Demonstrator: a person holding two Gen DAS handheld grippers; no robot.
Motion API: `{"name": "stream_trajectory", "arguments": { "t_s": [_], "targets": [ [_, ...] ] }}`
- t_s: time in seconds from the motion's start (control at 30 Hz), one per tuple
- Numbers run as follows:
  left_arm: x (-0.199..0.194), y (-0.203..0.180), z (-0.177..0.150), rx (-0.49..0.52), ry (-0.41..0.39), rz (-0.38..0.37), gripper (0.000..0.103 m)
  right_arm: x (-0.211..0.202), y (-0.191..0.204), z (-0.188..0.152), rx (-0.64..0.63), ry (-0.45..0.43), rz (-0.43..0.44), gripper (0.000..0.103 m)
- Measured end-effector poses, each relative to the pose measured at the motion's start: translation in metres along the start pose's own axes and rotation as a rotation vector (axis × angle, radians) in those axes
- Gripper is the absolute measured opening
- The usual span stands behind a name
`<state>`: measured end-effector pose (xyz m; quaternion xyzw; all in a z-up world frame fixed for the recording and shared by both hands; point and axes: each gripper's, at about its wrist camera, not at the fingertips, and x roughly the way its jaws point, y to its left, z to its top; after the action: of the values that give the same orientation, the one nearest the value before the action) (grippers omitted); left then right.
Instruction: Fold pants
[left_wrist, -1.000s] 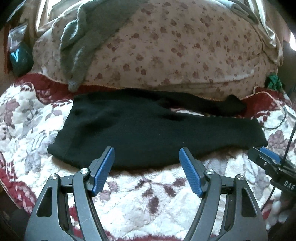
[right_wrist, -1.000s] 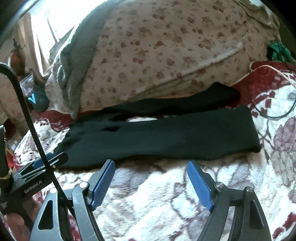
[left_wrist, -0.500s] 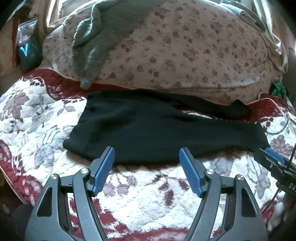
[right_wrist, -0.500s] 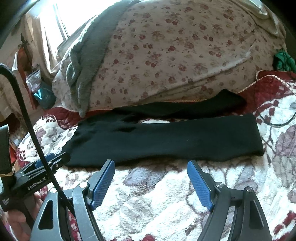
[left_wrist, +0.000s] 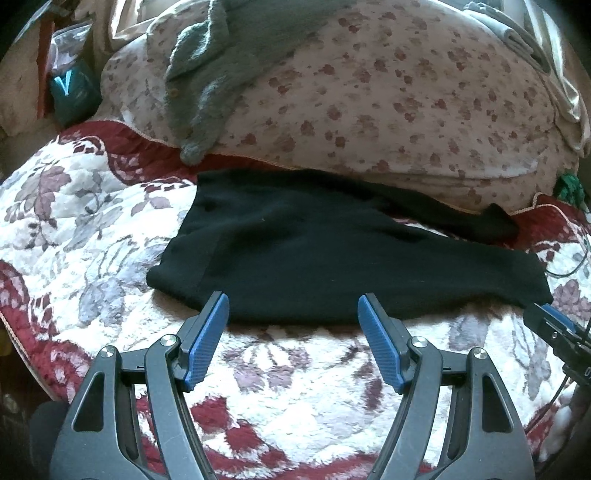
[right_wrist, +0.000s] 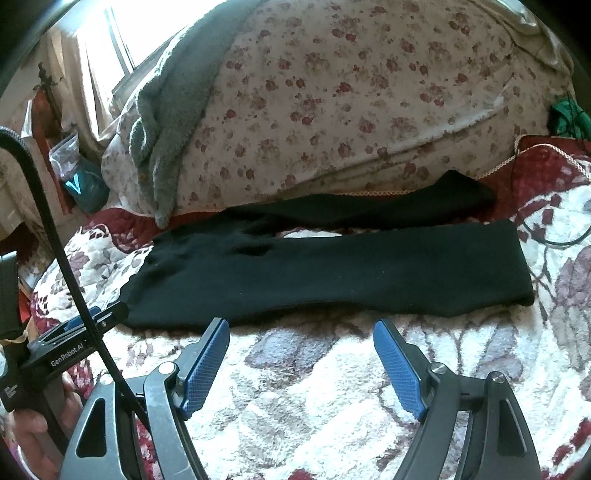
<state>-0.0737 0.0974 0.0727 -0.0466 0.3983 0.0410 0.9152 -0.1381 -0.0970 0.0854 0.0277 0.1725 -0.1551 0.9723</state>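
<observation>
We see bare floral quilt (left_wrist: 295, 373) on our side of the black pants (left_wrist: 332, 258), open ground for both spread-jawed grippers, left gripper (left_wrist: 293, 314) and right gripper (right_wrist: 301, 341). Behind the pants a big flowered pillow (left_wrist: 388, 96) with a grey towel (left_wrist: 210, 85) draped over it blocks the far side. A thin dark cable (right_wrist: 561, 240) lies just beyond the leg ends.

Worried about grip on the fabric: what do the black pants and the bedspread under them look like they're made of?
Black pants: soft matte knit or fleece, no sheen, limp edges. Bedspread: plush, fuzzy pile with a floral print, probably fleece.
</observation>
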Motion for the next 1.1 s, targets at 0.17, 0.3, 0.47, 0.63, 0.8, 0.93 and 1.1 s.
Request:
{"name": "stream_trajectory", "arguments": {
  "t_s": [0.17,0.3,0.47,0.63,0.8,0.93,1.1],
  "targets": [
    [0.005,0.007,0.000,-0.013,0.007,0.015,0.073,0.005,-0.001,-0.001,0.003,0.012,-0.002,0.079],
    [0.009,0.012,0.001,-0.017,0.014,0.023,0.073,0.010,-0.002,-0.001,0.003,0.021,-0.003,0.079],
    [0.014,0.020,0.000,-0.027,0.026,0.028,0.073,0.016,-0.003,0.001,0.007,0.032,0.003,0.079],
    [0.019,0.038,-0.002,-0.059,0.044,0.039,0.073,0.021,-0.005,0.001,0.004,0.037,0.005,0.079],
    [0.025,0.061,-0.005,-0.102,0.064,0.072,0.073,0.024,-0.017,0.002,0.028,0.048,-0.009,0.079],
    [0.031,0.078,-0.005,-0.151,0.082,0.082,0.073,0.025,-0.029,0.001,0.053,0.055,-0.021,0.079],
    [0.042,0.097,-0.005,-0.215,0.124,0.075,0.073,0.024,-0.039,0.001,0.065,0.054,-0.029,0.079]
  ]
}}
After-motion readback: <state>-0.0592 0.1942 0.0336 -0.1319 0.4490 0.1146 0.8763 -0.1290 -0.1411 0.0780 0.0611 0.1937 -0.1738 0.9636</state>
